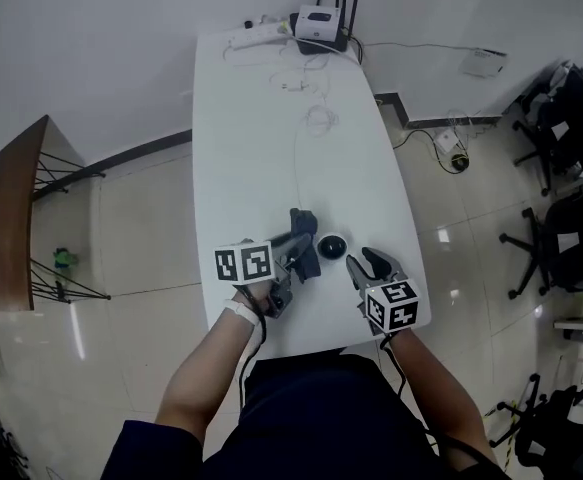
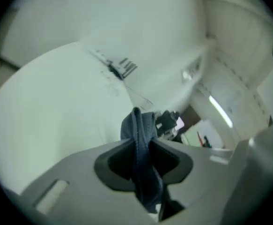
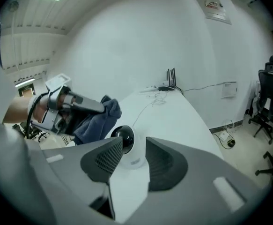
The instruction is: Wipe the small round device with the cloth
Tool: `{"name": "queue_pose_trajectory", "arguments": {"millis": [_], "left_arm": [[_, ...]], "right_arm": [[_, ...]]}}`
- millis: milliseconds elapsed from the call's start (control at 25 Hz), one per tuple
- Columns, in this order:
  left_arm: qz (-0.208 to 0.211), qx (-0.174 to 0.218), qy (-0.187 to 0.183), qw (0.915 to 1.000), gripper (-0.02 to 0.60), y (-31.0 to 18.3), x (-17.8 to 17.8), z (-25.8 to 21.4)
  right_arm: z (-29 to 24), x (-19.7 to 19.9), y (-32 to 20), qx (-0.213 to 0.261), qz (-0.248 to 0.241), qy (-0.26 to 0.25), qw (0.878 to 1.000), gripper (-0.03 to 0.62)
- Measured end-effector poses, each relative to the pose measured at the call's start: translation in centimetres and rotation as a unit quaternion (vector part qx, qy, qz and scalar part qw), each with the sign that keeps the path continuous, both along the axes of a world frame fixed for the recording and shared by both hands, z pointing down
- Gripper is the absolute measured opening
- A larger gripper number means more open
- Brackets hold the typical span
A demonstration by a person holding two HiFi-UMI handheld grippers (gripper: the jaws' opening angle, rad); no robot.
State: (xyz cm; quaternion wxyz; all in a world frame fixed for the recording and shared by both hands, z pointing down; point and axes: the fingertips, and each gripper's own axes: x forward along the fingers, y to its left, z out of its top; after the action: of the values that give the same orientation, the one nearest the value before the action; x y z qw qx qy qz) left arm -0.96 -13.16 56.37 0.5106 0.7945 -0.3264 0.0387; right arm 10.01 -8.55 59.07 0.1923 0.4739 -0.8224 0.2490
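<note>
The small round device (image 1: 331, 246), a white base with a black dome, sits on the white table (image 1: 261, 148) near its front edge. My left gripper (image 1: 293, 253) is shut on a dark blue cloth (image 1: 304, 236), which hangs just left of the device. In the left gripper view the cloth (image 2: 143, 125) is pinched between the pads and sticks out past them. My right gripper (image 1: 361, 258) stands open just right of the device. In the right gripper view the device (image 3: 126, 139) sits at the jaws' tips, with the cloth (image 3: 96, 123) and the left gripper (image 3: 80, 102) behind it.
A router (image 1: 323, 23) with black antennas, a power strip (image 1: 256, 36) and thin white cables (image 1: 316, 118) lie at the table's far end. Office chairs (image 1: 561, 238) stand on the floor to the right, a wooden shelf (image 1: 16, 208) to the left.
</note>
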Motion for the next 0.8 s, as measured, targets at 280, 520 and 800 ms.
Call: {"name": "queue_pose_trajectory", "arguments": {"millis": [280,520,800], "left_arm": [[-0.153,-0.106,0.059,0.9808,0.095,3.4,-1.1,7.6],[-0.206,-0.140,0.072,0.9658,0.097,3.2,-0.2,10.1],[-0.211,-0.156,0.094,0.9603,0.097,3.5,0.0,11.2]], "right_arm": [[-0.7,-2.3,-4.0,-0.021,-0.044,-0.066,0.997,0.146],[-0.3,-3.6,-4.6,-0.036,-0.072,-0.085,0.993,0.146],[-0.7,-4.4,-4.4,-0.047,-0.074,-0.076,0.993,0.127]]}}
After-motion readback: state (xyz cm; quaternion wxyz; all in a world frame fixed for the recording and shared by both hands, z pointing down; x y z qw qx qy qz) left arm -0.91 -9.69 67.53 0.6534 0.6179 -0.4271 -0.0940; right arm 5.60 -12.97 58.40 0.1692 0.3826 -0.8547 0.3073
